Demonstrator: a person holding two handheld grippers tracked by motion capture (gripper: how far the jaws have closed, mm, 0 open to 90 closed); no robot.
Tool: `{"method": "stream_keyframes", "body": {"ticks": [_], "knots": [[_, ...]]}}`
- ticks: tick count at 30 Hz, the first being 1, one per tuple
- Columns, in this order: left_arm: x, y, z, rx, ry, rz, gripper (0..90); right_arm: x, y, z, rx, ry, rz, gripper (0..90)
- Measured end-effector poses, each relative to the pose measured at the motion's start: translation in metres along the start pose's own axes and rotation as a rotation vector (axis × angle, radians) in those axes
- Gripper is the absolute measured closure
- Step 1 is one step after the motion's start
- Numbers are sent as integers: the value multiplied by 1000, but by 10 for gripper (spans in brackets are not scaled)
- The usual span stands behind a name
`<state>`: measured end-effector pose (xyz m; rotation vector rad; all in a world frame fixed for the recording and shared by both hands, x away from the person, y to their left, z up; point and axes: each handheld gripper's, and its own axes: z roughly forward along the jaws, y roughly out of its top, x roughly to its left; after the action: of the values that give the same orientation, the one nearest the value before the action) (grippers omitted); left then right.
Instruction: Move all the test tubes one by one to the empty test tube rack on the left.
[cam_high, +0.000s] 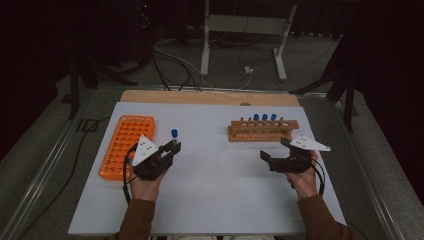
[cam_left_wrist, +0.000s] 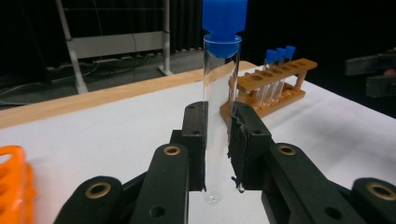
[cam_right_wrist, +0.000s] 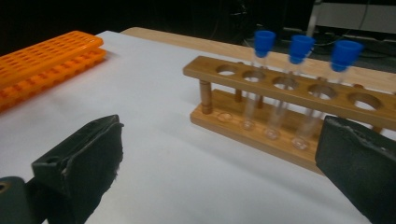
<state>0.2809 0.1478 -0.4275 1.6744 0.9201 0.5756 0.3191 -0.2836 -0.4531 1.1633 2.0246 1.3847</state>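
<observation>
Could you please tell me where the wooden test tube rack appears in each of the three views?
High view: the wooden rack stands right of centre on the white mat, beyond the right claw.
Left gripper view: it sits at right of centre, behind the held tube.
Right gripper view: it fills the upper right, near the camera.
Shared landmark: the orange rack, at each view's left.

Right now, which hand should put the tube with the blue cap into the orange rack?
Probably the left. The left gripper is already shut on the upright tube, and the orange rack lies right beside it. The right gripper is open with nothing in it, over by the wooden rack.
</observation>
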Motion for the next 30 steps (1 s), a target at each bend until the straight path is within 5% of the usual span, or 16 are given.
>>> {"method": "stream_keyframes", "body": {"ticks": [14, 30], "knots": [[24, 2, -33, -44, 51, -9, 781, -14, -20, -20, -25, -27, 41, 9], [52, -3, -68, -85, 177, -28, 781, -19, -23, -26, -40, -32, 63, 9]]}}
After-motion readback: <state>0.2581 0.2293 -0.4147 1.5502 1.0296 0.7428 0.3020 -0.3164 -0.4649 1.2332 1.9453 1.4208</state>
